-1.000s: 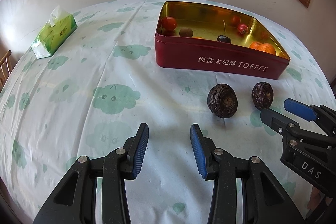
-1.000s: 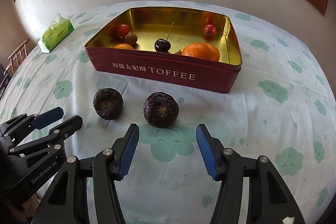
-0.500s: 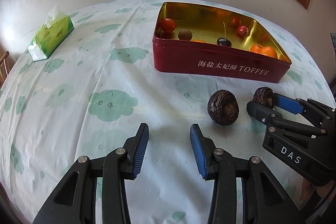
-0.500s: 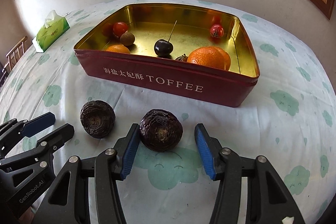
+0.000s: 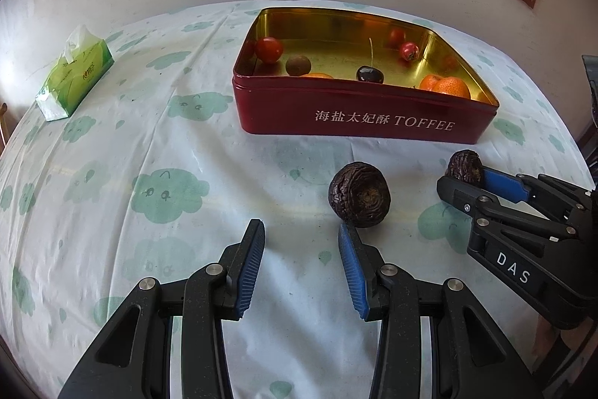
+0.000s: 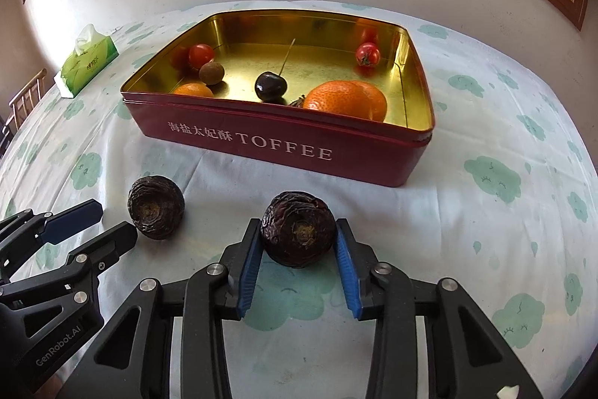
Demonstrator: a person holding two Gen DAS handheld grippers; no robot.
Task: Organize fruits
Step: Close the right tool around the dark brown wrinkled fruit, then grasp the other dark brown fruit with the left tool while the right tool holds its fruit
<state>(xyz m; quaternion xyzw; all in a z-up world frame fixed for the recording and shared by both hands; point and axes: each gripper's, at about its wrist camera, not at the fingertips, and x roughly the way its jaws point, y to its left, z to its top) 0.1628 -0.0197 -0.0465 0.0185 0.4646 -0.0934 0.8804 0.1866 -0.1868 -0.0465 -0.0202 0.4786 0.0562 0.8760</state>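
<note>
Down on the table point(image 6: 486, 227), covered by a pale cloth printed with green clouds, the right tool point(image 6: 298, 242) has a dark, wrinkled fruit point(image 6: 298, 234) between its blue pads point(image 6: 249, 262). Its jaws are closing, and both pads already sit against the fruit's sides, which rests on the cloth just in front of the red toffee tin point(image 6: 284, 144).

A second wrinkled fruit point(image 5: 359, 194) of the same kind lies on the cloth to the left of the first, apart from it. The left tool point(image 5: 301, 249) hovers low near it with its jaws at a narrow gap and nothing between them; the fruit sits just beyond the tip of its right-hand finger, and I cannot tell whether they touch.

The open tin stands farther back, its gold inside showing. In it lie a mandarin point(image 6: 345, 100) near the front right corner, a dark cherry point(image 6: 271, 86) with a long stem in the middle, a second orange fruit point(image 6: 193, 89) against the front wall, a small brown round fruit point(image 6: 211, 73) behind that, and two small red tomatoes, one point(image 6: 201, 55) at the left, one point(image 6: 367, 54) at the right.

A green tissue box point(image 5: 74, 77) sits well away at the table's far left, with a white sheet sticking up from it.
</note>
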